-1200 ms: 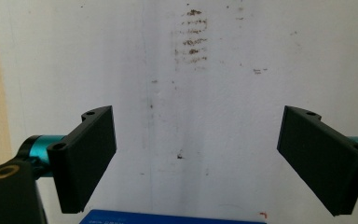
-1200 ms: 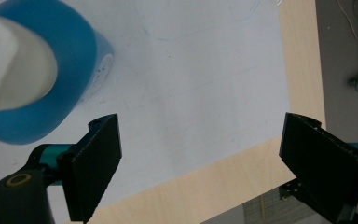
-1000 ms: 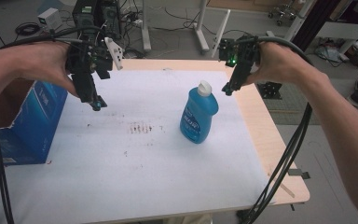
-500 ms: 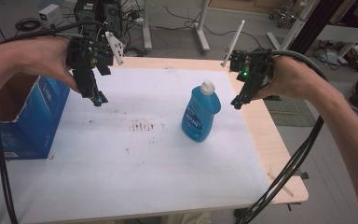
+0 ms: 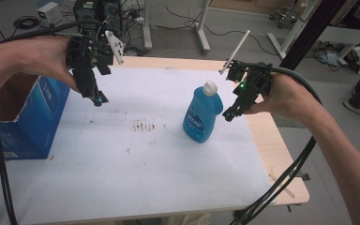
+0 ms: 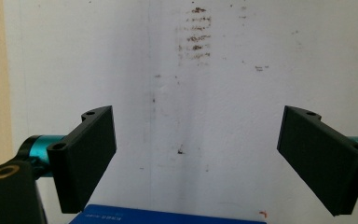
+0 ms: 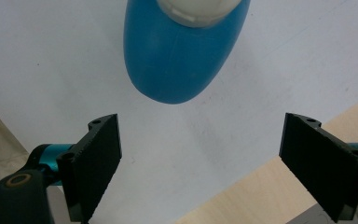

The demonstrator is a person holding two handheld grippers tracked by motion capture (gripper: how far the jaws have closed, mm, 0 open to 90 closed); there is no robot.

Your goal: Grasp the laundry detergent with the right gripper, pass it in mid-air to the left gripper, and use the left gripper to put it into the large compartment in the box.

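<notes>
our right gripper (image 5: 228, 114) hangs in the air just right of the bottle (image 5: 202, 115), jaws spread wide with nothing between them. in the right gripper view (image 7: 200, 163) the jaws point down at the table, and the bottle (image 7: 184, 51) sits ahead of them, apart from both pads, its white cap (image 7: 198, 10) at the top edge. below the jaws the white sheet (image 7: 51, 60) meets the bare wood edge (image 7: 261, 196) of the table.

our left gripper (image 5: 97, 98) is held up over the left part of the sheet, well apart from the bottle, and it too is released and holds nothing. in the left gripper view (image 6: 196, 158) the wide jaws frame the sheet with its brown marks (image 6: 196, 32), and a blue edge of the box (image 6: 168, 217) shows at the bottom.

from the high view, the bottle stands upright on the sheet (image 5: 122, 168), right of the middle, with the brown marks (image 5: 143, 125) to its left. the open blue box (image 5: 26, 119) sits at the table's left edge, just below our left hand (image 5: 42, 58). cables (image 5: 281, 183) trail from the right gripper down past the table's right corner.
</notes>
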